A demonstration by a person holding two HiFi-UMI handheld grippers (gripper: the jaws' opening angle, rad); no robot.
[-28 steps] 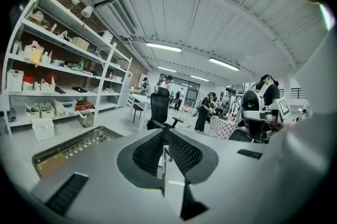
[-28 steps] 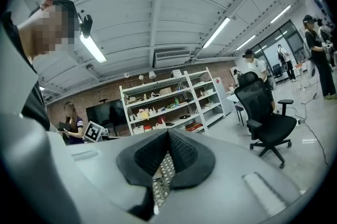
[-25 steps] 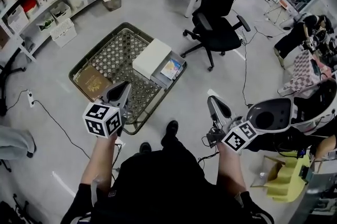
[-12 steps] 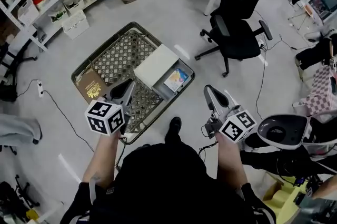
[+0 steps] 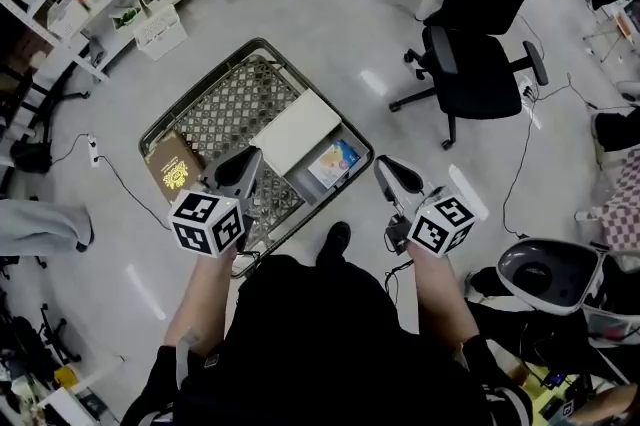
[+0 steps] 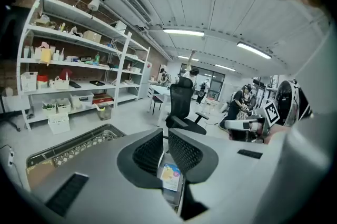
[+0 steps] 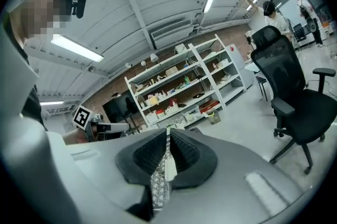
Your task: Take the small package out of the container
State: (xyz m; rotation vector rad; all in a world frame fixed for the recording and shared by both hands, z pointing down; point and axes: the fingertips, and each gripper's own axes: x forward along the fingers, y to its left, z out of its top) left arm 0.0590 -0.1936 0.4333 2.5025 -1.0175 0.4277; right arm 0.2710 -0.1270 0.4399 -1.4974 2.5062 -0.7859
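Hovering over the mesh container [image 5: 188,84] at mid-frame, you have not begun the pick: the small package [image 5: 335,161] lies inside beside the white box [image 5: 295,131], your left gripper [image 5: 247,164] barely parted and empty, your right gripper [image 5: 388,171] clenched on nothing.

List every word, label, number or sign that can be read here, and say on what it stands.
No text can be read.
On the flat brown package with gold emblem, in the metal mesh basket: print too small.
On the small colourful package: print blurred.
On the cubes of the left gripper and right gripper: black-and-white square patterns, no words.
On the white storage boxes: labels too small.
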